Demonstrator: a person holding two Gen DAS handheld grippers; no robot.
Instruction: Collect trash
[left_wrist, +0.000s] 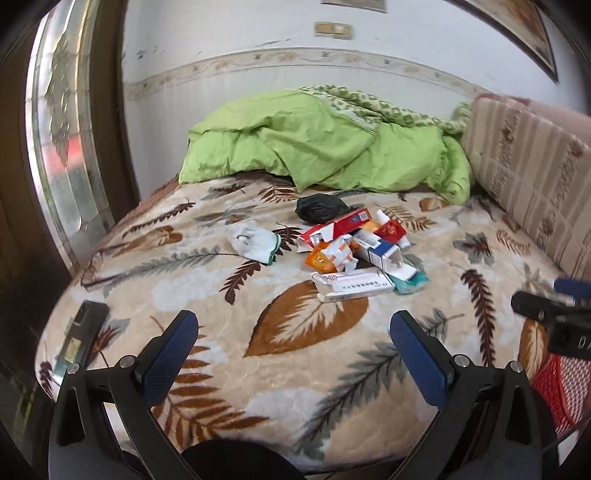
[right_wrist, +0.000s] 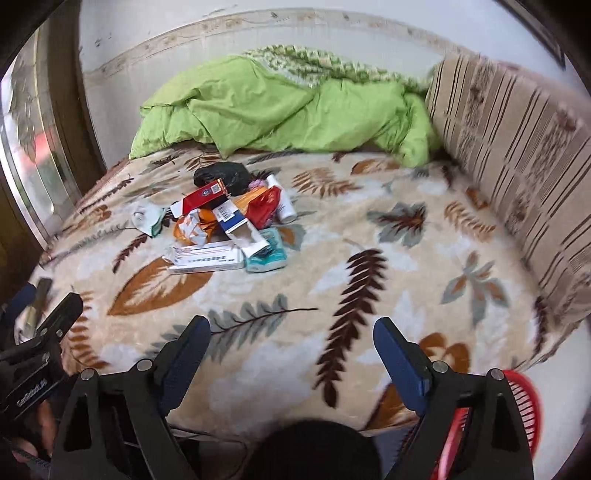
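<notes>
One heap of trash (left_wrist: 354, 247) is seen on the leaf-patterned blanket (left_wrist: 303, 354) of the bed, near its middle. In the heap, one black crumpled bag (left_wrist: 319, 208) at the far end, one long white box (left_wrist: 351, 286) at the near end, one red-and-white box (left_wrist: 334, 225), one blue-and-white box (left_wrist: 380, 254), one orange packet (left_wrist: 319, 260) and one teal tissue pack (right_wrist: 267, 254) can be counted; other pieces are too jumbled to count. One pale glove (left_wrist: 253, 242) is laid just left of the heap. One dark phone (left_wrist: 79, 338) is seen near the bed's left edge, and one red mesh basket (right_wrist: 517, 410) beside the near right corner. One green quilt (left_wrist: 317, 144) is bunched against the wall. The left gripper (left_wrist: 293, 332) and the right gripper (right_wrist: 291, 338) are both held with fingers spread apart, nothing between them, above the near part of the blanket; the heap lies ahead of both, well apart.
</notes>
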